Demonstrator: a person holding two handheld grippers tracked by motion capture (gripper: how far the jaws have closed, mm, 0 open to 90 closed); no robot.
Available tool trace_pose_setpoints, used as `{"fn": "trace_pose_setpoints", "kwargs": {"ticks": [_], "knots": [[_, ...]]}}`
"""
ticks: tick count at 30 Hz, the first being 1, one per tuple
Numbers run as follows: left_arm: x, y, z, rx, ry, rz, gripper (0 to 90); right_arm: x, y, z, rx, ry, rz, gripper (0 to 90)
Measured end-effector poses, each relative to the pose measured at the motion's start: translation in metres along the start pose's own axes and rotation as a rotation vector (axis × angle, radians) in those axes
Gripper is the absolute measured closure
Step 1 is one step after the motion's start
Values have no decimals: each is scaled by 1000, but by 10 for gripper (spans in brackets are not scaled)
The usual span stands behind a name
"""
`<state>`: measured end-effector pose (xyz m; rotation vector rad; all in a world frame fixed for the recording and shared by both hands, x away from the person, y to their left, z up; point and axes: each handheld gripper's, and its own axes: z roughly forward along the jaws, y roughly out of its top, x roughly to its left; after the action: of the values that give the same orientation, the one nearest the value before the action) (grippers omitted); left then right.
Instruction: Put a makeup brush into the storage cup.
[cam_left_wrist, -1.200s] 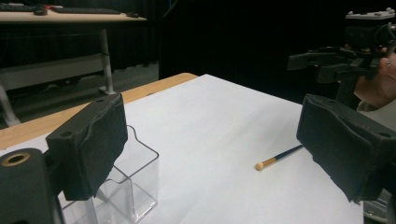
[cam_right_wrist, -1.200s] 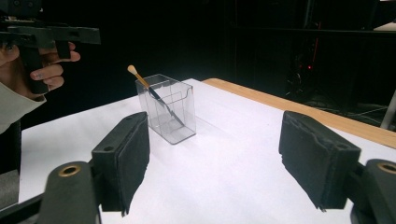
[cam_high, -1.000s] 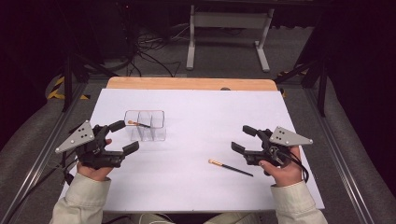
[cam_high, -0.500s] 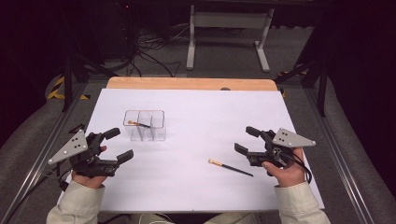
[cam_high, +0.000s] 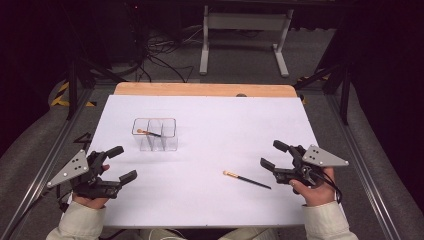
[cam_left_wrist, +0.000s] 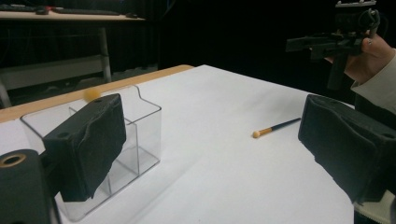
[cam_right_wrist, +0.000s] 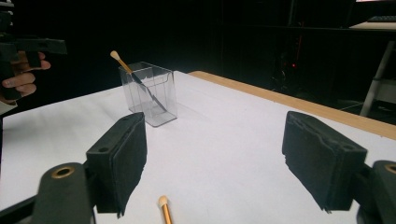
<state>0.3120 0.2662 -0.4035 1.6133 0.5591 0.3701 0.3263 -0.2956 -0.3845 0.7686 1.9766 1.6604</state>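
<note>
A clear plastic box with compartments stands on the white table, left of centre. A tan-tipped brush leans inside it. A second brush lies flat on the table at the near right. My left gripper is open and empty, near the front left edge, short of the box. My right gripper is open too; its jaws have just opened a little further with nothing between them. The loose brush's tip lies on the table just before its jaws.
A wooden strip runs along the table's far edge. Metal rails flank both sides. Beyond the table there are cables on the floor and a grey stand.
My left gripper has drawn back from the box toward the near left edge and sunk lower. The right gripper has shifted slightly back and to the right. Both brushes lie as before.
</note>
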Motion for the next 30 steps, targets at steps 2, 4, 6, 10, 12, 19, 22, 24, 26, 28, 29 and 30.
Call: {"fn": "trace_pose_setpoints", "kwargs": {"ticks": [2, 4, 6, 10, 12, 19, 22, 24, 26, 28, 29, 30], "knots": [[2, -4, -2, 0, -1, 0, 81, 0, -3, -3, 1, -8, -3, 225], [4, -7, -3, 0, 3, 5, 80, -1, -6, -6, -3, -11, -2, 224], [5, -8, -4, -2, 4, 4, 79, -2, -9, -10, -10, -25, -2, 222], [8, -14, -6, -10, 33, -23, 79, -3, -16, -15, -24, -57, 2, 222], [10, -17, -6, -16, 50, -27, 79, -3, -21, -18, -26, -79, 10, 223], [17, -28, -6, -22, 113, -38, 79, -3, -35, -23, -21, -121, 24, 222], [20, -34, -3, -7, 136, -37, 74, -4, -39, -23, -19, -134, 24, 222], [22, -37, -1, 3, 147, -31, 71, -4, -42, -23, -16, -137, 23, 221], [22, -38, -1, -1, 154, -35, 68, -5, -44, -22, -8, -142, 22, 222], [23, -38, -1, -10, 158, -35, 65, -5, -45, -22, -5, -147, 20, 222], [23, -38, -1, -10, 158, -36, 65, -5, -45, -22, -6, -147, 21, 222], [23, -38, -1, -9, 158, -35, 64, -5, -45, -21, -5, -147, 20, 222]]}}
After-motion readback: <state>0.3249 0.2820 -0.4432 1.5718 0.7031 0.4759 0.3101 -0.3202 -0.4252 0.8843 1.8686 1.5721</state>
